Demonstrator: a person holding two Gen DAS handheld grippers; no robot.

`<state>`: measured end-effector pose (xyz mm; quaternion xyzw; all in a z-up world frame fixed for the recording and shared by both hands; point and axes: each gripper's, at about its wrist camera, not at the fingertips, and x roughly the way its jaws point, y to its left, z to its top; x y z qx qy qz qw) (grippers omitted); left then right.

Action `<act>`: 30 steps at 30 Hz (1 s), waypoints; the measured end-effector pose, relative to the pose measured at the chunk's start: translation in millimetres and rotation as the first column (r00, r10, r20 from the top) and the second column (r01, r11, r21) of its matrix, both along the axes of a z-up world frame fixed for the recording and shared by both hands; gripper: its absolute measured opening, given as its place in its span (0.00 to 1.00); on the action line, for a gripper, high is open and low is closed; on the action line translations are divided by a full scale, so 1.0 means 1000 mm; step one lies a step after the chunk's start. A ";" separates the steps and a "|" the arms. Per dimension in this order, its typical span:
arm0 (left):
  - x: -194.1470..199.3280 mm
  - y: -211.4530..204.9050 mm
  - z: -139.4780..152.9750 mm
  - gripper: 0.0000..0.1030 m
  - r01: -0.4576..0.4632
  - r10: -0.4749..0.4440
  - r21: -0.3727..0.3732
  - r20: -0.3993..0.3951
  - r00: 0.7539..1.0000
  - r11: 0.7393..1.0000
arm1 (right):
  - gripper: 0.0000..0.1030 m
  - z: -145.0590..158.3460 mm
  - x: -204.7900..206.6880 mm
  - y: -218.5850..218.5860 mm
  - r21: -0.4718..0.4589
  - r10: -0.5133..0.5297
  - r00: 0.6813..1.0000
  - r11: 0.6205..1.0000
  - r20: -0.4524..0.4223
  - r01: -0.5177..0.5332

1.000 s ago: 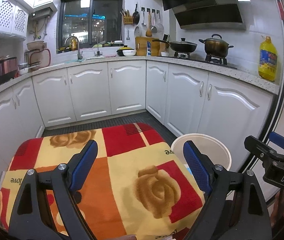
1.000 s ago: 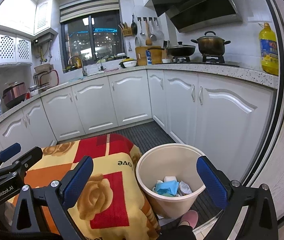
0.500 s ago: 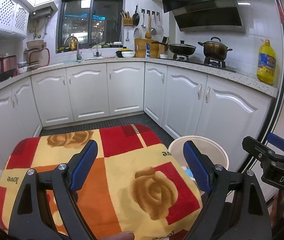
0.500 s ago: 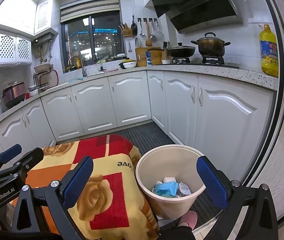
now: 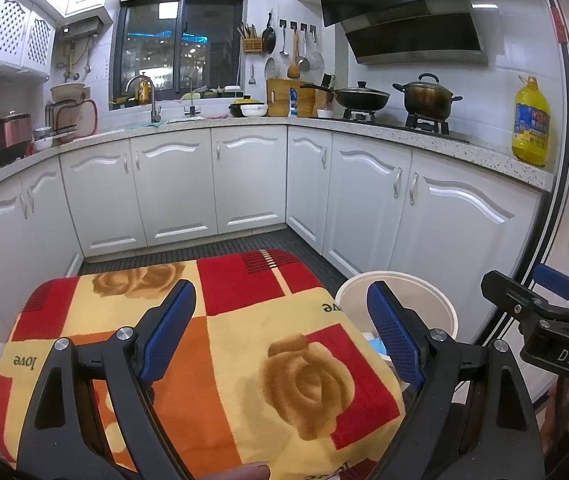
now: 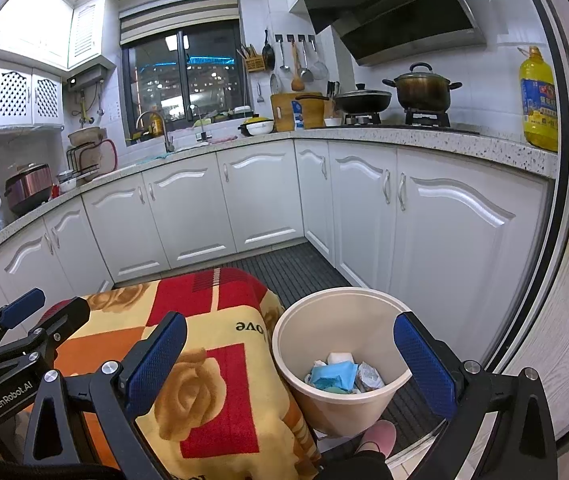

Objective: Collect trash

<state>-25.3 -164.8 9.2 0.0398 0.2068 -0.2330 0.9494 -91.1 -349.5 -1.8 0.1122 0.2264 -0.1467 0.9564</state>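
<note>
Above the blanket-covered surface (image 5: 212, 344), the left gripper (image 5: 280, 336) hangs with jaws wide apart and nothing between them. To its right, the right gripper (image 6: 290, 364) is likewise spread and empty, above the cream bin (image 6: 364, 304). The trash (image 6: 336, 374) lies inside the bin, just beside the blanket.

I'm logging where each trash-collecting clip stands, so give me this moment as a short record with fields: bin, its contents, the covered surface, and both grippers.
bin: cream round trash bin on the dark floor, right of the blanket-covered surface
contents: blue wrapper, a white piece, a crumpled silvery wrapper
surface: red, orange and yellow rose-print blanket; no trash visible on it
left gripper: open, empty, over the blanket
right gripper: open, empty, framing the bin
status: trash appears collected
</note>
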 end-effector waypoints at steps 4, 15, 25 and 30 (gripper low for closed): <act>0.000 0.000 -0.001 0.85 0.002 -0.002 0.006 0.004 1.000 1.000 | 1.00 -0.001 0.001 -0.001 0.008 0.001 1.000 1.000 -0.003 -0.001; 0.002 -0.002 -0.003 0.85 0.010 -0.010 0.012 0.004 1.000 1.000 | 1.00 -0.001 0.002 -0.005 0.009 0.003 1.000 1.000 -0.008 -0.003; 0.002 -0.001 -0.007 0.85 0.018 -0.018 0.017 -0.002 1.000 1.000 | 1.00 -0.003 0.003 -0.006 0.015 0.005 1.000 1.000 -0.012 -0.004; 0.004 -0.001 -0.008 0.85 0.021 -0.021 0.019 -0.007 1.000 1.000 | 1.00 -0.003 0.003 -0.005 0.014 0.004 1.000 1.000 -0.013 -0.004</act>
